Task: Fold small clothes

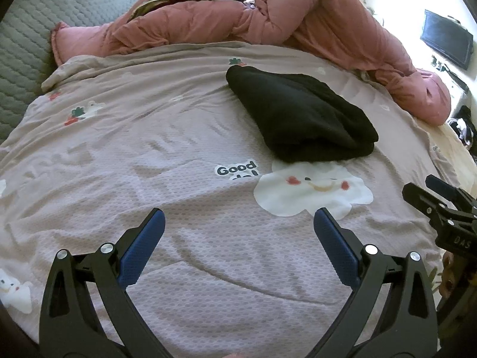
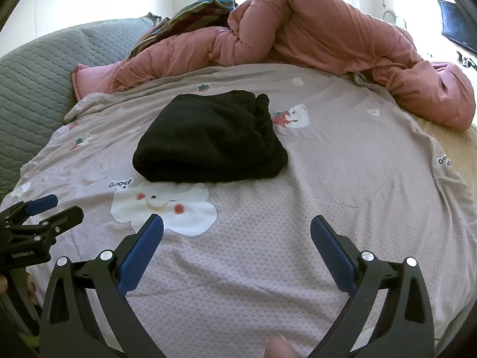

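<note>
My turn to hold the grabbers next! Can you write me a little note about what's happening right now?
Left gripper: open, holding nothing, hovering over the bed sheet.
Right gripper: open, holding nothing, beside the left one.
Black garment: lies on the sheet ahead of both grippers, just past the white cloud print. It looks folded into a compact bundle, with stacked layers showing at its near edge.
Pink duvet: heaped at the far side, not part of the job.
Done: this piece appears folded.
Left: I see no other small clothes waiting in either view; maybe just tidy the bundle's edges.
</note>
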Demonstrator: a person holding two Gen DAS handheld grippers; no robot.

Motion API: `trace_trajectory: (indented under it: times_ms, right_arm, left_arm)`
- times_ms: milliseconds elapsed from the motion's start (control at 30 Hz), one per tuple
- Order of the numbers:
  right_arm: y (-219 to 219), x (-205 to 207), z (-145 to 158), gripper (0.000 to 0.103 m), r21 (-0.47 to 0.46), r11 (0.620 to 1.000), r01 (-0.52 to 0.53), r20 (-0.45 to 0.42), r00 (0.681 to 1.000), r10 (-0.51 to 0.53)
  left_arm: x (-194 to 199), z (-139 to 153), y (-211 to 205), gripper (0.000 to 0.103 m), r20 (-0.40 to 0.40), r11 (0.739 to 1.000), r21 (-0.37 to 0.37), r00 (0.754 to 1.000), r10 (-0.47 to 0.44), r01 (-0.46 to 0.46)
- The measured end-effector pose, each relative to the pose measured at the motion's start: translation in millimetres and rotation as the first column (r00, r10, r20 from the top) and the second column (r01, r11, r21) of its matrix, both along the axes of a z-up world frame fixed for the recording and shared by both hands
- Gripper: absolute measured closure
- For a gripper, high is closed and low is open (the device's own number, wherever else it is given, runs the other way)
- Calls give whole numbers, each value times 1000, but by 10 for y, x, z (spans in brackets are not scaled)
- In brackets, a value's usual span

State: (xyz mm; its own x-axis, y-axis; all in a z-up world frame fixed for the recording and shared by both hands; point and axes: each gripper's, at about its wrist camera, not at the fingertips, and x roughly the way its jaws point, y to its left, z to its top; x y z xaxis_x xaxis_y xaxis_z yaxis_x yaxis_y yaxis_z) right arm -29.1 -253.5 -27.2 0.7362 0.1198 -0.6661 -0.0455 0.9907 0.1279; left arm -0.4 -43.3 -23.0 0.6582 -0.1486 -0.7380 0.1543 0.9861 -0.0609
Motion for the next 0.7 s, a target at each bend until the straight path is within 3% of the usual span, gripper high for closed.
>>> trace_trajectory:
  times_ms: [700]
  right_arm:
    - [30,-16,32,5,-22,1000,-8,6,1000,8]
  left_arm:
    - [-1,28,37,10,8,1000,3,1000,7,-7]
